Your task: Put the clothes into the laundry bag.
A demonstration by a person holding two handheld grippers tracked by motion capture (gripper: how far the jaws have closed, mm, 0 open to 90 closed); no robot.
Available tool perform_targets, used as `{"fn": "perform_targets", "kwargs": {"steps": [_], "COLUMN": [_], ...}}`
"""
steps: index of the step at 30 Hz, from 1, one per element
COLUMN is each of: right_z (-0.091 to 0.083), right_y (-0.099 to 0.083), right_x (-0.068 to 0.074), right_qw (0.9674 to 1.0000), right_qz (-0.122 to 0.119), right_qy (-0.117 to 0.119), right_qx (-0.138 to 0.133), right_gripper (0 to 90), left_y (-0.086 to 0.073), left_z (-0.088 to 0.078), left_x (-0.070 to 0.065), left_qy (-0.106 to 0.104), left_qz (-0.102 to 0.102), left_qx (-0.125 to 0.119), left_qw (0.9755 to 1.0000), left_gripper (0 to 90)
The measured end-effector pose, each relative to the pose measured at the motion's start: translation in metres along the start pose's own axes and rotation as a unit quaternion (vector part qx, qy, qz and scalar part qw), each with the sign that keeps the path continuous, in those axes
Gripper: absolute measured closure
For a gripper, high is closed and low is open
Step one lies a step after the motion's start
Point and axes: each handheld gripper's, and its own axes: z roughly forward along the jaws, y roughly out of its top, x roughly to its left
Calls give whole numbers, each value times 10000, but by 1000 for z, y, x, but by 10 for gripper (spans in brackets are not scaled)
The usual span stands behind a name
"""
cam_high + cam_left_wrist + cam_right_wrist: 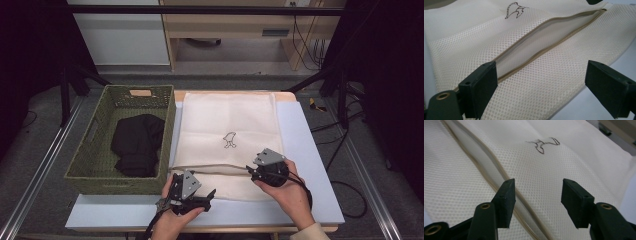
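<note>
One cream mesh laundry bag (pixel 227 125), zipper slit (pixel 544 40) gaping, both grippers' jaws open and empty.

Laundry bag (pixel 227 122): cream cloth, matt, fine open mesh weave; zip tape (pixel 554 42) of smooth tan fabric.
Basket (pixel 90 170): woven green cord, rough and matt.
Garment (pixel 136 145) in basket: black cloth, matt.
Fingers (pixel 506 200): black plastic, smooth, matt, with brass-coloured eyelets.
Bench (pixel 310 165): pale blue surface, smooth, matt.

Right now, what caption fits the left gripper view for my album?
Open hand-held gripper poised over a cream mesh bag with its zipper gaping.
</note>
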Motion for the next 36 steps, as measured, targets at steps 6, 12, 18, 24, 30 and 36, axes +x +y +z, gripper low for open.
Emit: {"fn": "perform_targets", "kwargs": {"steps": [6, 12, 18, 24, 30, 36], "right_z": [-2, 5, 25, 43, 62, 58], "right_y": [30, 47, 42, 38, 41, 45], "right_x": [-4, 3, 18, 27, 36, 31], "right_qw": [9981, 9942, 9902, 9896, 9894, 9935], "right_qz": [-516, -895, -1095, -1182, -1101, -568], "right_qy": [349, 595, 848, 764, 610, 595], "right_qx": [17, 4, 155, 289, 721, 784], "right_gripper": [582, 637, 580, 412, 535, 843], "left_y": [3, -4, -4, -6, -7, -5], "left_z": [-2, -5, -3, -2, -5, -3], "left_x": [2, 1, 3, 3, -3, -6], "left_qy": [71, 184, 52, 57, 39, -77], "left_qz": [-13, -87, -176, -204, -113, -131], "left_qx": [-77, 9, 42, 40, 43, 31], "left_qw": [9999, 9998, 9998, 9998, 9999, 9999], "left_gripper": [117, 195, 213, 220, 262, 267]}}
